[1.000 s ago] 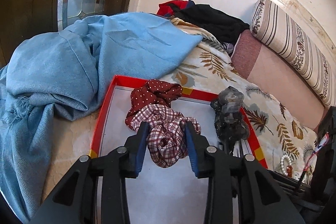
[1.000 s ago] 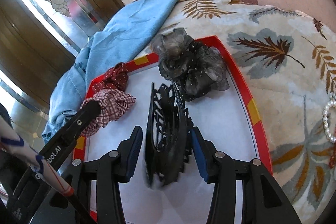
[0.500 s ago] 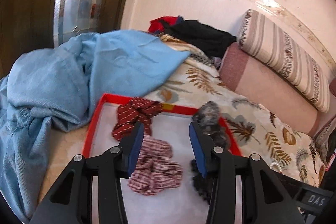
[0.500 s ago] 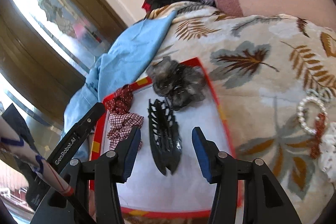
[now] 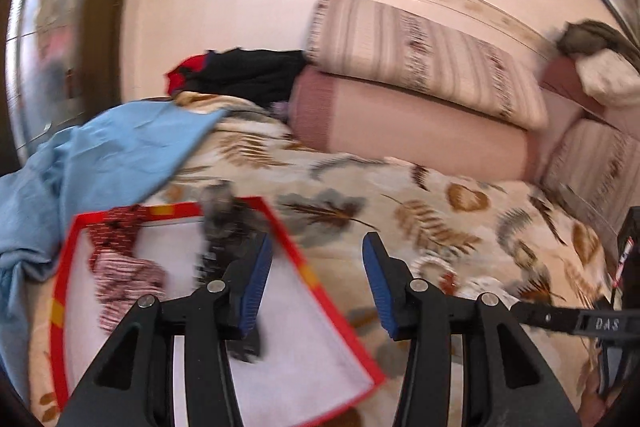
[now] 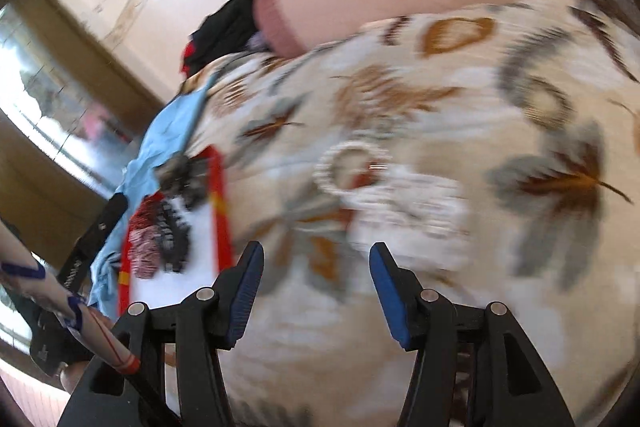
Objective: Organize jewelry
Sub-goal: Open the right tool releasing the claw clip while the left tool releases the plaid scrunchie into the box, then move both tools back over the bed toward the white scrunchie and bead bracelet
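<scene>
Covering the bed, a leaf-print bedspread (image 5: 400,195) carries everything, with bolsters (image 5: 412,115) behind and a blue cloth (image 5: 100,155) draped beside the red-rimmed tray (image 5: 308,275). Inside the tray lie scrunchies (image 5: 124,275) and a dark hair claw (image 6: 176,239). A pearl bracelet (image 6: 344,167) sits off the tray, unobstructed. Left gripper (image 5: 318,283) gapes empty; right gripper (image 6: 316,287) is opening, empty.

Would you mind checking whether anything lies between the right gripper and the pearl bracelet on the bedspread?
Nothing visible does. The right gripper, jaws opening and empty, points over bare bedspread toward the pearl bracelet. The tray lies off to the left, out of that line. The picture is blurred, so small items could be missed.
</scene>
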The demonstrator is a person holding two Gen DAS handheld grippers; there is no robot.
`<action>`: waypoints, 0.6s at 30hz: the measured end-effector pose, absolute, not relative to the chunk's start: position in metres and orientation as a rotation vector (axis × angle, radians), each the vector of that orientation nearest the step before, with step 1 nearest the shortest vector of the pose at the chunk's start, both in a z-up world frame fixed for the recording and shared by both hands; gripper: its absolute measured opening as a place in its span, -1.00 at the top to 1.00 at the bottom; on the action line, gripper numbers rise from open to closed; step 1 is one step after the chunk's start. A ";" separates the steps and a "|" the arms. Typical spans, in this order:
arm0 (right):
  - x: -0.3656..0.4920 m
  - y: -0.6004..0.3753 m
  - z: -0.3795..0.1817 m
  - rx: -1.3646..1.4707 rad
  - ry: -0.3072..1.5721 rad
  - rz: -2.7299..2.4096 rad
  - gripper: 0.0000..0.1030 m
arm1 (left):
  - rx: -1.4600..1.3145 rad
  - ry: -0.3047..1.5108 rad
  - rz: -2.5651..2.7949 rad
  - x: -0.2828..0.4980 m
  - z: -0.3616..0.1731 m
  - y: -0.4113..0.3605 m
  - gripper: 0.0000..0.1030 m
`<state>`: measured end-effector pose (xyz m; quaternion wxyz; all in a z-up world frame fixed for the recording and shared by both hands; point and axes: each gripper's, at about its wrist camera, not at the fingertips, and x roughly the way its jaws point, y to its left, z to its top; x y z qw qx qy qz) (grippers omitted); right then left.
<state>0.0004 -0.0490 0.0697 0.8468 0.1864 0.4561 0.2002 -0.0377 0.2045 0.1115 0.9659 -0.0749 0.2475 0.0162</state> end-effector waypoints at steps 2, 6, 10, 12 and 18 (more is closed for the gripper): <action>-0.003 -0.072 0.064 0.403 0.965 0.394 -0.16 | -0.139 0.511 0.006 -0.036 0.108 0.191 0.11; -0.003 -0.108 0.050 0.440 0.961 0.358 -0.16 | -0.125 0.549 -0.045 -0.029 0.098 0.168 0.11; 0.001 -0.138 0.032 0.510 0.966 0.333 -0.16 | -0.124 0.598 -0.099 -0.021 0.085 0.145 0.11; 0.005 -0.147 0.026 0.529 0.972 0.319 -0.16 | -0.096 0.614 -0.117 -0.018 0.078 0.130 0.11; 0.012 -0.154 0.027 0.534 0.960 0.329 -0.14 | -0.044 0.657 -0.175 -0.007 0.062 0.097 0.11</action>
